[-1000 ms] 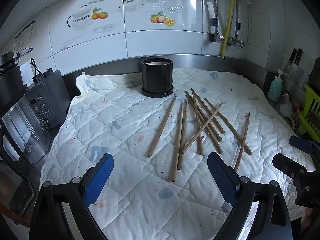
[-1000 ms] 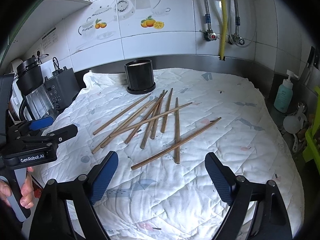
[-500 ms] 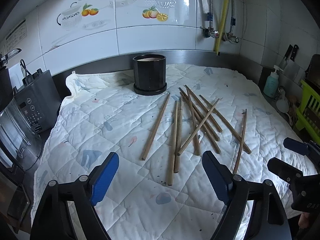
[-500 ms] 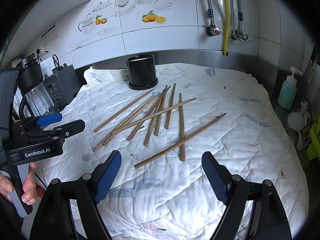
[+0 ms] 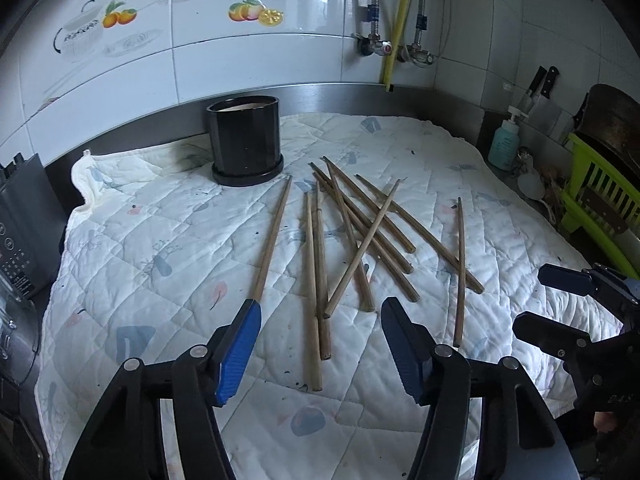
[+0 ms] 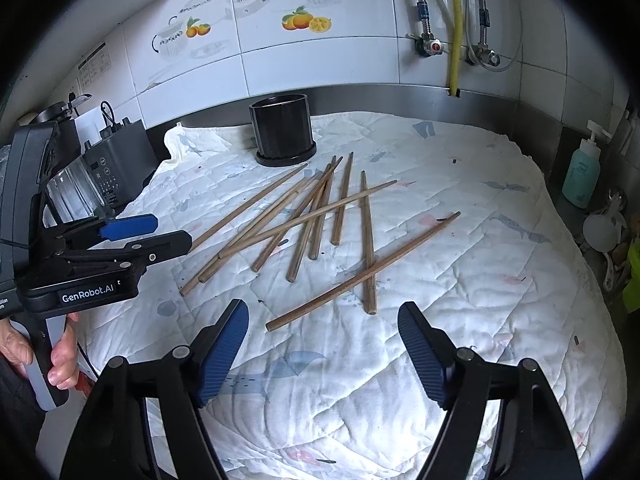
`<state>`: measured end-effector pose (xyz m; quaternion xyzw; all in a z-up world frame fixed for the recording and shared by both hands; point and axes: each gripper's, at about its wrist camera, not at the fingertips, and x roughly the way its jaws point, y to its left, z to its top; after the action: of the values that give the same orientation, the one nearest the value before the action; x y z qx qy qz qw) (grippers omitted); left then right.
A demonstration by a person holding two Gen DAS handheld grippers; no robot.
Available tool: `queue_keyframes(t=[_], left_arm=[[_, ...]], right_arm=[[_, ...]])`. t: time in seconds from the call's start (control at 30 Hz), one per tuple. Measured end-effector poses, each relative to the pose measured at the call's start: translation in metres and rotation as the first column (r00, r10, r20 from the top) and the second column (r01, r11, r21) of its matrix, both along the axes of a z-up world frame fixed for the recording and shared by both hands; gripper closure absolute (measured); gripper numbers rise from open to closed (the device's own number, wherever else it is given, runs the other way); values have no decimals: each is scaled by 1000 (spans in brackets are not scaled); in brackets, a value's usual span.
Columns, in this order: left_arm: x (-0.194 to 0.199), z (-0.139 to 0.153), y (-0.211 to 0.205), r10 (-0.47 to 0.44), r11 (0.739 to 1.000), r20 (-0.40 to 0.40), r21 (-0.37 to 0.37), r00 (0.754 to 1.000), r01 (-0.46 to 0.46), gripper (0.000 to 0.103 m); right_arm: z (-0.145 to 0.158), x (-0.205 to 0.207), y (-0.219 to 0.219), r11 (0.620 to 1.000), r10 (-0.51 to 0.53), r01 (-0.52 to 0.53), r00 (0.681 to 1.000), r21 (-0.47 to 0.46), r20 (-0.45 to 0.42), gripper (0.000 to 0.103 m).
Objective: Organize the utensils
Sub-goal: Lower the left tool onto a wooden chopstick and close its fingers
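We hold our left gripper (image 5: 320,320) low, jaws spread wide. Our right gripper (image 6: 323,322) matches it, empty.

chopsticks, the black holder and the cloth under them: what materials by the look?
Chopsticks: probably bamboo or wood, matte brown, unlacquered, with no shine. Black holder: glossy, faceted, standing on a matching saucer; likely glazed ceramic, possibly plastic. Cloth: quilted fabric, white with faded prints, stitched in diamonds, wrinkled and stained.
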<state>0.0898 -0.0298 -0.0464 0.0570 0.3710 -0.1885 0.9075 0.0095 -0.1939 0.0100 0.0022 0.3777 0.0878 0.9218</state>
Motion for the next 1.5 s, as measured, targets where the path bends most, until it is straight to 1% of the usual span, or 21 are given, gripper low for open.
queue_keyframes(t=[0.03,0.1,0.13,0.2,0.37,0.53,0.57,0.67,0.77,0.9,1.17,1.23,1.47,1.5], left_arm=[[3,-2,-2,-21,1000,-7,-8,1000,21,39],[8,-5,-5,-59,998,-16,-19,998,58,46],[10,-7,-7,-76,997,-20,-24,997,75,47],[15,-10,-11,-99,995,-24,-30,995,98,55],[32,-22,-20,-153,988,-42,-19,987,152,63],[44,-32,-22,-189,982,-52,-28,981,188,65],[45,-33,-23,-195,981,-53,-26,979,194,67],[51,-39,-25,-213,977,-64,-23,975,212,77],[55,-44,-28,-225,974,-65,-13,972,224,81],[57,-46,-30,-238,971,-67,-14,969,238,81],[60,-51,-32,-241,970,-63,5,968,242,81],[60,-52,-34,-243,969,-60,20,968,245,81],[60,-54,-36,-256,966,-52,32,965,258,85],[60,-54,-37,-259,965,-51,33,965,261,88]], right_arm=[[-1,0,0,1000,0,0,1000,0,-2,18],[-2,2,0,1000,0,0,1000,1,-6,18],[-2,2,-1,1000,-1,1,1000,1,-8,18],[-3,4,-2,1000,-2,2,1000,6,-10,18],[-5,5,-1,1000,0,0,1000,7,-11,18],[-7,8,0,1000,3,-3,1000,1,-17,18],[-8,9,0,1000,2,-2,1000,2,-20,18],[-10,11,0,1000,1,-1,1000,2,-27,18],[-12,13,1,1000,2,-2,999,1,-34,18],[-14,15,2,1000,3,-3,999,1,-41,18],[-17,17,6,1000,11,-12,999,-2,-48,18],[-18,17,7,1000,14,-14,999,-1,-50,18],[-21,18,7,1000,18,-18,998,4,-58,18],[-21,18,7,1000,19,-19,998,6,-59,18]])
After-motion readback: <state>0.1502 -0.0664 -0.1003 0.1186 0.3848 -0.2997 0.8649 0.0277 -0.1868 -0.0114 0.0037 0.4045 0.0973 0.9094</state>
